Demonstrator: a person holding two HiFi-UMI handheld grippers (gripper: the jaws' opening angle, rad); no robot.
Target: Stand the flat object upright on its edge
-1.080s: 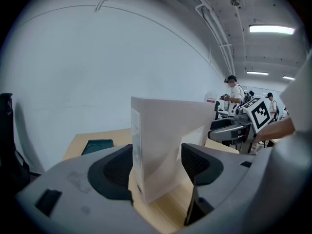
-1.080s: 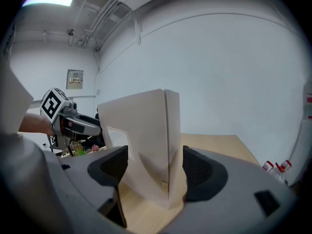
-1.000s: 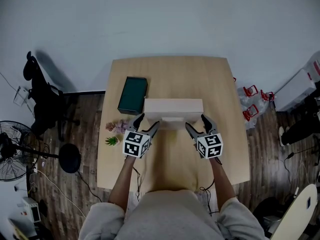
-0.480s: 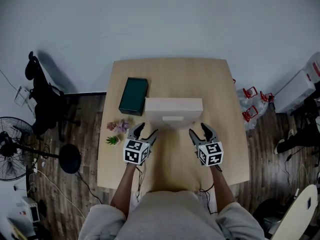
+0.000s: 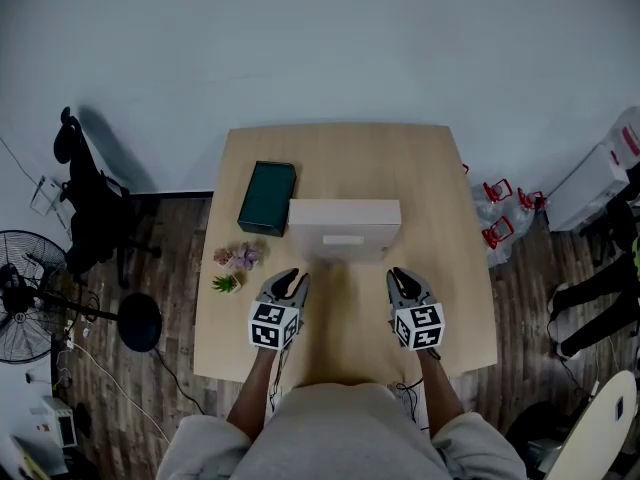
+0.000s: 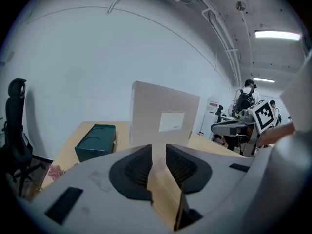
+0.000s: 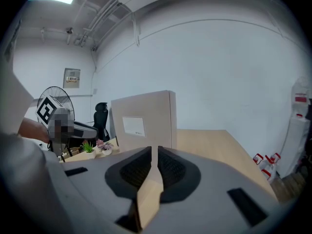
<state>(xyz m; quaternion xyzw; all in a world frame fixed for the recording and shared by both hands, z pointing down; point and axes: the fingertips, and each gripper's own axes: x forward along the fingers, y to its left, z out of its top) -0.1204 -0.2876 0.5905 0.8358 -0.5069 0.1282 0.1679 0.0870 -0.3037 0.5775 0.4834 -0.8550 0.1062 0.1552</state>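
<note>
A flat beige box with a white label stands upright on its long edge in the middle of the wooden table. It fills the middle of the left gripper view and shows left of centre in the right gripper view. My left gripper sits near the table's front, apart from the box, its jaws drawn together on nothing. My right gripper is level with it on the other side, also shut and empty.
A dark green case lies flat left of the box. Two small potted plants stand at the table's left edge. An office chair and a fan are on the floor to the left, red items to the right.
Both grippers let go of the standing box, drew back toward the table's front edge and closed their jaws. The box stays upright where it was.
</note>
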